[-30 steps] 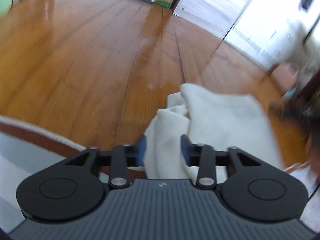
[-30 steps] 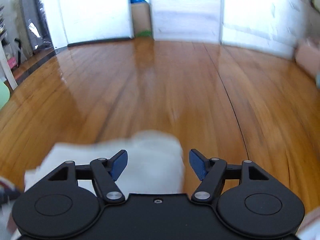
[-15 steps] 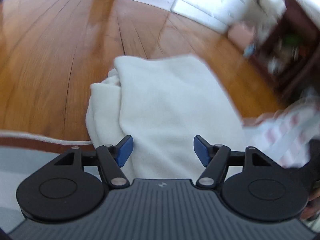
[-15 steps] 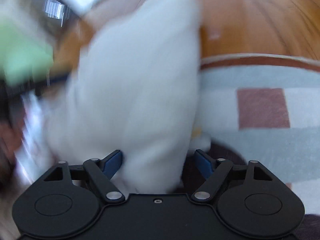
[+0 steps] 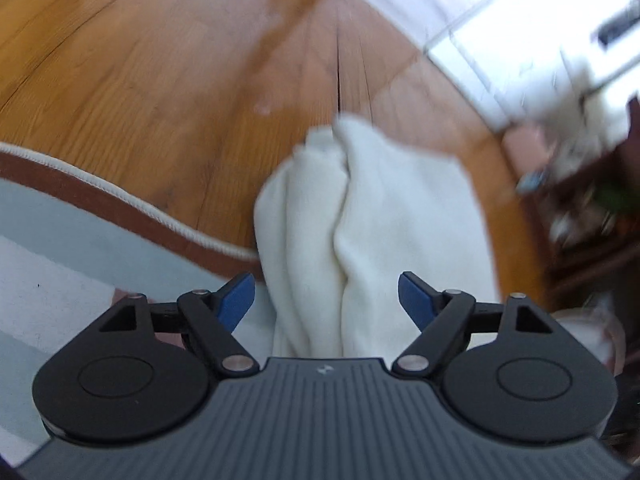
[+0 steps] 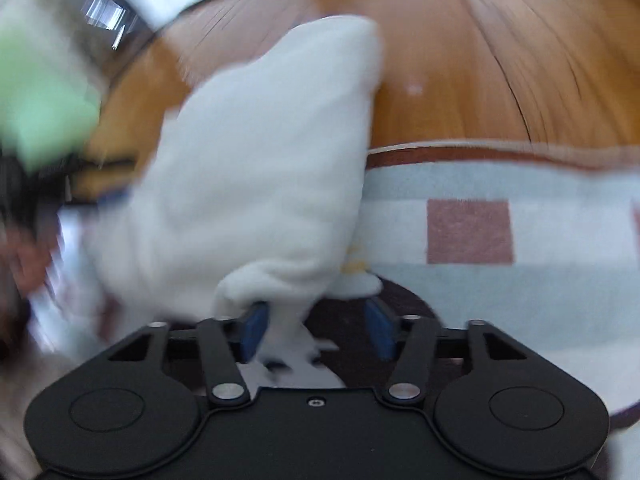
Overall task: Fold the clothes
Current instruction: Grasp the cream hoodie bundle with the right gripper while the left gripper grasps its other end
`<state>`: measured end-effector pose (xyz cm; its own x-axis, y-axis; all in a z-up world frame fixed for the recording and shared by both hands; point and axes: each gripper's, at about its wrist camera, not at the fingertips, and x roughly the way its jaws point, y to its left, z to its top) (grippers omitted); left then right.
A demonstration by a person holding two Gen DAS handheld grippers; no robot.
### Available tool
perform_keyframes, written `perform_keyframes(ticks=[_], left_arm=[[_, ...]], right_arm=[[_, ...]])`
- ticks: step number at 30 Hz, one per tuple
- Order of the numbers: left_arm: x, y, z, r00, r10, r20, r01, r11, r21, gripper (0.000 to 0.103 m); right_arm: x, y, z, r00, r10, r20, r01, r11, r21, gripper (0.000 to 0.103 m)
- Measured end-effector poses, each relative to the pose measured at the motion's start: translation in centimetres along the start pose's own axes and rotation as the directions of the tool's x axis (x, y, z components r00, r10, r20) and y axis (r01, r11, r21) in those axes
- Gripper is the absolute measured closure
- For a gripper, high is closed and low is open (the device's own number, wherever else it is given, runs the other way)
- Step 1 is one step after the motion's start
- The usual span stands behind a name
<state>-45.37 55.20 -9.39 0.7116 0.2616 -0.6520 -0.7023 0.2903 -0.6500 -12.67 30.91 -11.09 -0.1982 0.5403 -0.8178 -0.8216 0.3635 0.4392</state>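
A cream-white garment [image 5: 372, 220] lies bunched in long folds, half on the rug and half on the wooden floor. My left gripper [image 5: 326, 300] is open, its blue pads wide apart on either side of the cloth's near end. In the right wrist view the same garment [image 6: 256, 176] stretches away to the upper left. My right gripper [image 6: 316, 330] is open, jaws partly drawn in, with a fold of the cloth lying against the left pad [image 6: 252, 330]. Both views are motion-blurred.
A pale blue rug [image 6: 500, 280] with pink squares and a brown border covers the near floor; wooden floor [image 5: 160, 72] lies beyond. Dark wooden furniture [image 5: 592, 232] stands at the right. A green object [image 6: 44, 108] and a blurred hand [image 6: 24, 256] are at the left.
My left gripper opened from a narrow gap on the cloth to wide open and drew back. My right gripper swung down over the garment and its jaws narrowed around a fold.
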Motion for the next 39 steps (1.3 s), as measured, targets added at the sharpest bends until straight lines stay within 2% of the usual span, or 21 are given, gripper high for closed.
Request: perform_keyframes(ticks=[2, 5, 7, 9, 10, 12, 15, 17, 20, 21, 25, 26, 28, 29, 31, 32, 33, 34, 35, 38, 39], left_arm=[[0.4, 1.1, 0.0, 1.0, -0.003, -0.025, 0.002, 0.999, -0.034, 0.021], [1.8, 2.2, -0.6, 0.995, 0.012, -0.103, -0.02, 0.997, -0.073, 0.021], [2.7, 2.2, -0.9, 0.989, 0.022, -0.147, -0.032, 0.997, -0.063, 0.021], [3.1, 1.7, -0.9, 0.987, 0.035, -0.157, -0.041, 0.998, -0.039, 0.021], [3.3, 1.5, -0.8, 0.987, 0.038, -0.157, -0.043, 0.999, -0.031, 0.02], [3.5, 1.4, -1.0, 0.987, 0.037, -0.157, -0.043, 0.999, -0.032, 0.019], [3.6, 1.8, -1.4, 0.986, 0.009, -0.165, -0.022, 0.997, -0.077, 0.019], [4.1, 2.4, -1.6, 0.984, -0.034, -0.176, 0.012, 0.992, -0.125, 0.019], [4.7, 2.8, -1.9, 0.981, -0.089, -0.17, 0.058, 0.982, -0.178, 0.017], [4.9, 2.9, -2.0, 0.979, -0.106, -0.172, 0.074, 0.98, -0.185, 0.017], [6.4, 3.1, -2.1, 0.965, -0.199, -0.171, 0.154, 0.957, -0.247, 0.016], [6.9, 3.0, -2.1, 0.96, -0.224, -0.17, 0.176, 0.95, -0.257, 0.016], [8.1, 2.7, -2.1, 0.948, -0.271, -0.166, 0.219, 0.936, -0.276, 0.01], [8.5, 2.4, -2.0, 0.944, -0.285, -0.165, 0.234, 0.933, -0.275, 0.003], [9.1, 1.5, -2.0, 0.94, -0.3, -0.165, 0.255, 0.935, -0.245, 0.001], [9.4, 0.9, -2.1, 0.938, -0.303, -0.168, 0.265, 0.94, -0.215, 0.005], [9.9, 0.3, -2.2, 0.933, -0.311, -0.181, 0.278, 0.942, -0.187, 0.014], [10.3, -0.4, -2.5, 0.931, -0.309, -0.195, 0.28, 0.946, -0.163, 0.031], [10.5, -1.0, -2.7, 0.931, -0.308, -0.195, 0.286, 0.949, -0.132, 0.036], [9.9, -3.0, -2.6, 0.931, -0.314, -0.188, 0.313, 0.949, -0.032, 0.046], [9.7, -3.5, -2.6, 0.928, -0.321, -0.191, 0.324, 0.946, -0.015, 0.047]], right_arm=[[1.0, -0.8, 0.4, 1.0, 0.029, -0.005, -0.029, 0.998, 0.057, 0.029], [-0.6, -1.5, -0.3, 0.993, 0.121, 0.008, -0.121, 0.987, 0.102, 0.029], [-1.8, -2.0, -0.8, 0.979, 0.204, 0.011, -0.204, 0.972, 0.12, 0.029], [-2.7, -2.8, -0.5, 0.959, 0.284, 0.016, -0.284, 0.948, 0.142, 0.028], [-2.9, -3.2, -0.2, 0.955, 0.293, 0.043, -0.296, 0.941, 0.166, 0.026], [-2.8, -4.1, 0.7, 0.961, 0.251, 0.12, -0.273, 0.932, 0.239, 0.017], [-0.7, -5.9, 2.3, 0.974, 0.173, 0.148, -0.217, 0.903, 0.372, 0.015], [1.1, -6.8, 3.2, 0.968, 0.195, 0.156, -0.244, 0.87, 0.429, 0.015], [3.4, -6.9, 4.4, 0.949, 0.266, 0.17, -0.315, 0.826, 0.466, 0.015], [4.0, -6.6, 4.9, 0.947, 0.276, 0.163, -0.321, 0.828, 0.461, 0.015], [5.4, -4.7, 6.5, 0.972, 0.208, 0.108, -0.232, 0.918, 0.321, 0.014], [5.7, -4.5, 6.8, 0.973, 0.21, 0.097, -0.229, 0.928, 0.295, 0.013], [7.0, -5.0, 6.9, 0.956, 0.281, 0.086, -0.294, 0.902, 0.315, 0.01], [7.6, -5.5, 6.8, 0.942, 0.322, 0.096, -0.335, 0.88, 0.335, 0.004], [8.4, -6.4, 6.7, 0.907, 0.392, 0.153, -0.42, 0.824, 0.38, 0.0], [8.4, -6.3, 6.7, 0.904, 0.39, 0.173, -0.427, 0.818, 0.386, 0.0], [8.0, -5.7, 6.7, 0.911, 0.371, 0.182, -0.413, 0.832, 0.371, 0.001], [7.6, -5.1, 6.6, 0.917, 0.351, 0.19, -0.398, 0.846, 0.355, 0.006], [7.2, -4.6, 6.6, 0.922, 0.331, 0.2, -0.382, 0.859, 0.34, 0.01], [6.0, -2.8, 6.5, 0.935, 0.272, 0.229, -0.333, 0.895, 0.296, 0.034], [5.6, -2.2, 6.5, 0.938, 0.253, 0.239, -0.316, 0.906, 0.281, 0.036]])
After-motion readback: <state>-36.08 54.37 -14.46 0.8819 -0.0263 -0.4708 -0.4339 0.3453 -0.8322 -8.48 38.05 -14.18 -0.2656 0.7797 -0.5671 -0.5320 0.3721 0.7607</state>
